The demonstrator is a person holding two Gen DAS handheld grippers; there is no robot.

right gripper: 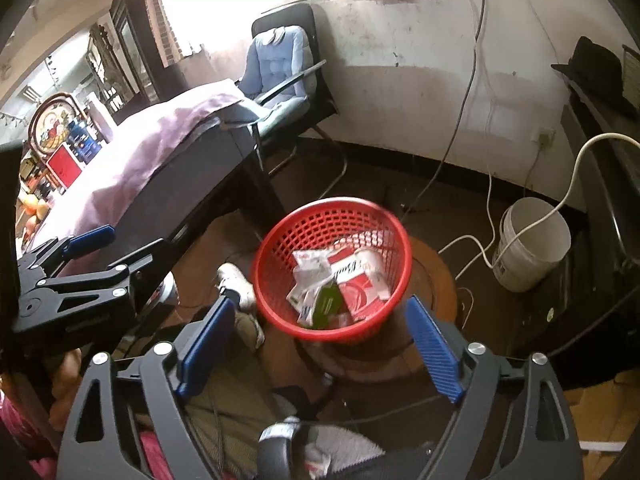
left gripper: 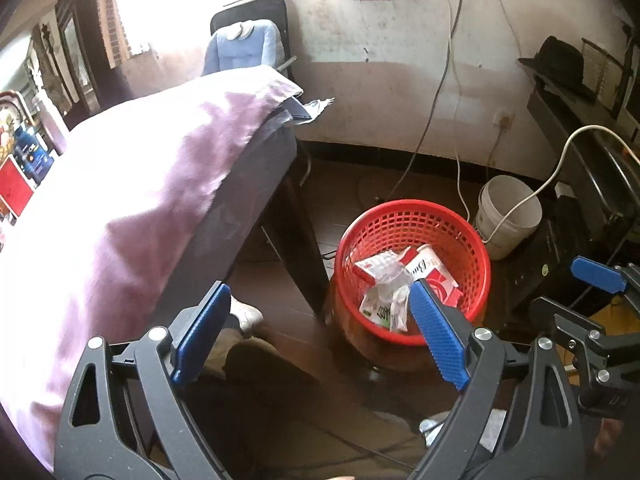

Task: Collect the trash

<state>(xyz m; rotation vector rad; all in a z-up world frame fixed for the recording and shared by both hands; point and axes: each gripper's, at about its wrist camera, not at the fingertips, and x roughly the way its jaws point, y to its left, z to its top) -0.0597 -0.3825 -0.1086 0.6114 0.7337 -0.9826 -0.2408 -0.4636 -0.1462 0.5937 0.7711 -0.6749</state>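
Left gripper [left gripper: 316, 334]: fingers spread wide, holding nothing.
Right gripper [right gripper: 320, 346]: likewise wide and empty.
Trash [right gripper: 340, 284]: wrappers and a red carton lie inside the red basket [right gripper: 280, 240].
Technique: lift both clear of the rim before seeking more.

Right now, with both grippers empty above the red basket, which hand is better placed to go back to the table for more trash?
Left, probably. The left gripper hangs open right beside the purple-covered table, while the open right gripper sits farther out, over the red basket, with the left one between it and the table.
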